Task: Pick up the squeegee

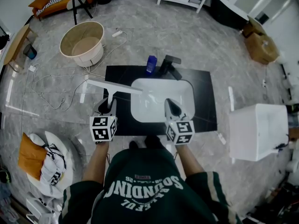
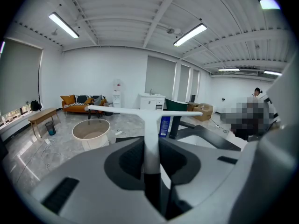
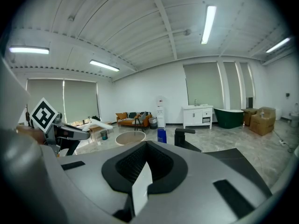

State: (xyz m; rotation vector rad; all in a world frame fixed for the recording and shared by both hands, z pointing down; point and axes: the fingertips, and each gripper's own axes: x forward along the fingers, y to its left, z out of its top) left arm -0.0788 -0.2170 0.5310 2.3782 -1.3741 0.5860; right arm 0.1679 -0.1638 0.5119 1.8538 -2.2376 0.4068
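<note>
White plastic T-shaped squeegee (image 1: 114,87) is clamped by its handle in the left gripper (image 1: 109,105), up in the air just left of the white sink basin (image 1: 140,113), right gripper (image 1: 169,103) pinched together on nothing, so I'd call the pickup basically done, next just needs a steady hold.

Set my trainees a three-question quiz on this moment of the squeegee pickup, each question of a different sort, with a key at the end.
1. Multiple choice: the squeegee is (a) lying in the white basin, (b) gripped by its handle in the left gripper, (c) lying on the floor.
2. True or false: the right gripper holds the blue bottle.
3. Fill in: the blue bottle stands beside the black ____ at the basin's far edge.
Key: 1 b; 2 false, its jaws are together with nothing between them; 3 faucet.
</note>
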